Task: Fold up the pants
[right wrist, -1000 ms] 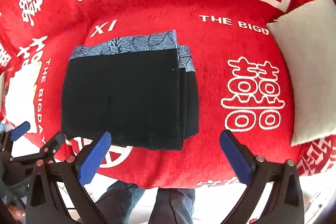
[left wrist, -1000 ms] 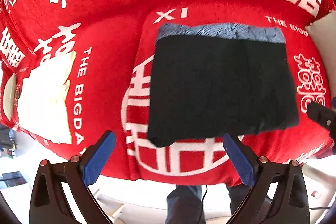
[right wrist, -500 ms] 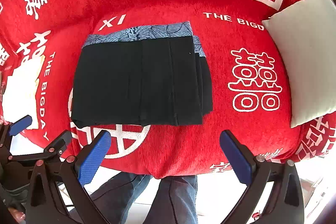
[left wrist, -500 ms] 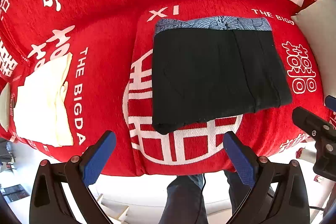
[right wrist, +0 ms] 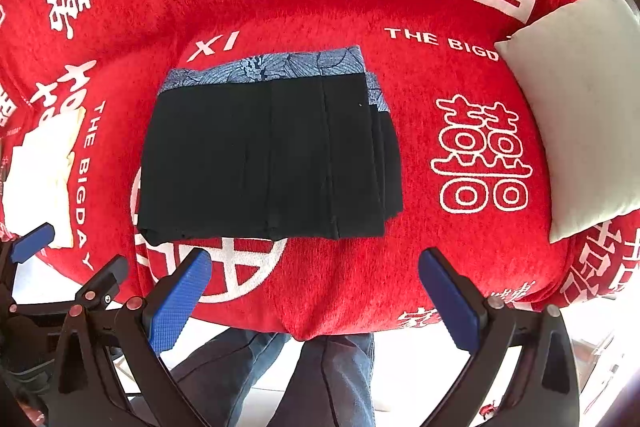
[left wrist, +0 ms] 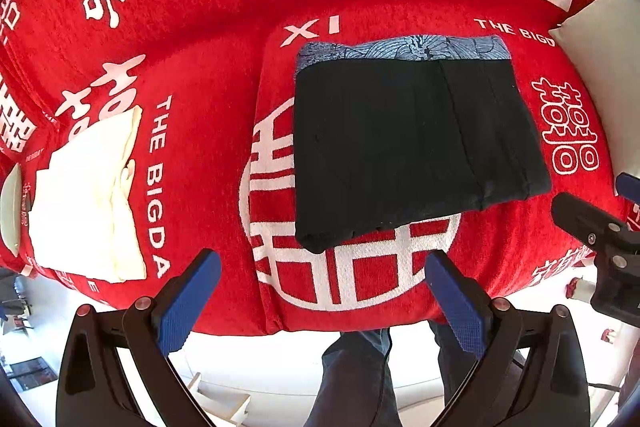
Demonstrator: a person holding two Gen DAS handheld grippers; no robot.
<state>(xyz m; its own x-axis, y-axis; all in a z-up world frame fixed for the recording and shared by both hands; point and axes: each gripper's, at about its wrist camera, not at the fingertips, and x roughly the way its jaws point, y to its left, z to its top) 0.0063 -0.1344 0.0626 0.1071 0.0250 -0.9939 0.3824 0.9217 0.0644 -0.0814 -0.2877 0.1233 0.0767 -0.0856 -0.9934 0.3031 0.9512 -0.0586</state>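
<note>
Left wrist view: folded black pants [left wrist: 404,147], patterned waistband away, long axis sideways.

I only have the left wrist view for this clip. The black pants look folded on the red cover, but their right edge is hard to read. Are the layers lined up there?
Observer: No. In the right wrist view the folded pants show stepped layers at that edge, with patterned waistband peeking out beside the top layer.
Operator: Is the right gripper holding anything?
Observer: No. The right gripper has its jaws wide open and empty, short of the pants.
Operator: How much of that white pillow is there?
Observer: The white pillow leans at the cover's right end, apart from the pants.
</note>
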